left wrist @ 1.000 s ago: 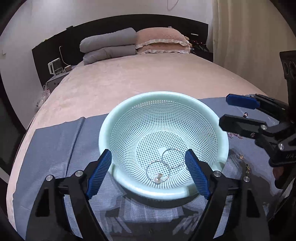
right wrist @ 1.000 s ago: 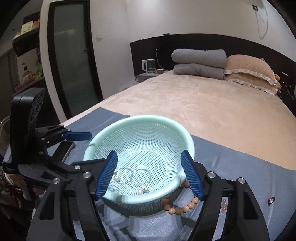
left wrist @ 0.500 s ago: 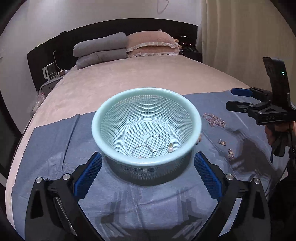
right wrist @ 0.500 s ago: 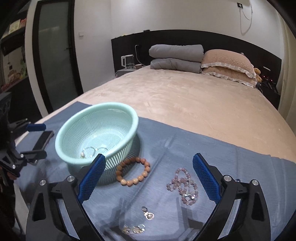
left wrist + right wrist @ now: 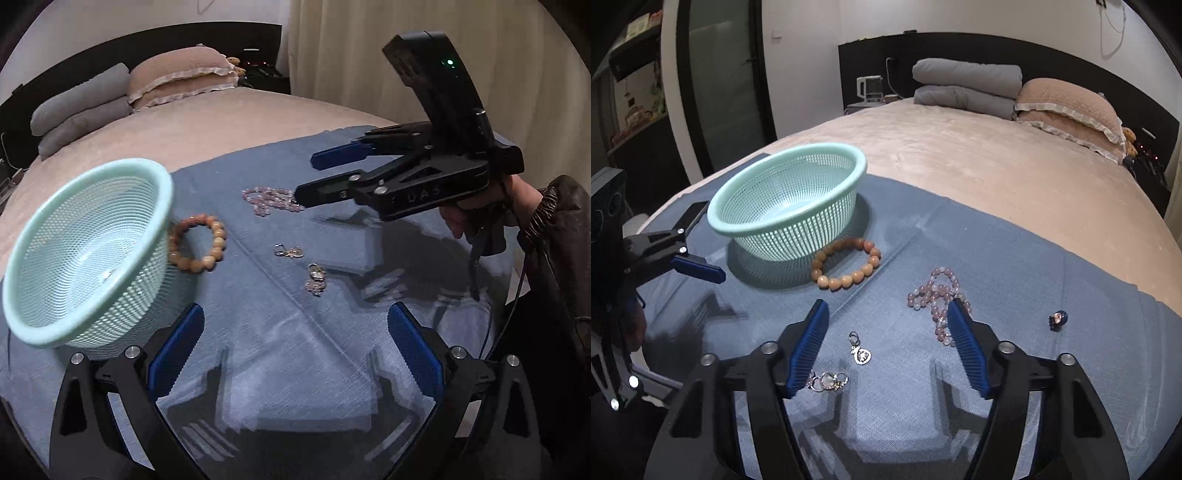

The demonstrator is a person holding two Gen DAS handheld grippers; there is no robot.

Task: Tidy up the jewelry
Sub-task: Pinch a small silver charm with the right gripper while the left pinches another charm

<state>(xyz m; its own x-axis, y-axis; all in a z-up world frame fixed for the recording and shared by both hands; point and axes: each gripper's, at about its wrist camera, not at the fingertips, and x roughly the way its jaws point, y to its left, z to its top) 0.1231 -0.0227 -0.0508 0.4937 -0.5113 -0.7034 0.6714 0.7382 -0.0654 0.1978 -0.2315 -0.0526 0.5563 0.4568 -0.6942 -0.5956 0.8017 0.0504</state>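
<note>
A mint mesh basket [image 5: 55,332] [image 5: 827,149] stands on the blue cloth [image 5: 295,369]; its inside is blurred. To its right lie an orange bead bracelet [image 5: 218,240] [image 5: 833,283], a pink bead string [image 5: 269,199] [image 5: 932,291], a silver pendant [image 5: 288,252] [image 5: 862,354], a silver cluster [image 5: 316,278] [image 5: 827,380] and a small blue stud [image 5: 1057,318]. My left gripper [image 5: 295,310] [image 5: 713,240] hovers open and holds nothing. My right gripper [image 5: 888,305] [image 5: 306,177] hangs over the pendant and the pink beads, its jaws closing with nothing pressed between them.
The cloth covers the foot of a beige bed [image 5: 997,162] with grey and pink pillows [image 5: 1067,107] against a dark headboard. A hand and dark sleeve [image 5: 554,229] hold the right gripper. A dark door [image 5: 720,92] stands left of the bed.
Both views swung from the basket to the jewellery on the cloth at its right. The right gripper dropped lower and its jaws narrowed. The left jaws widened.
</note>
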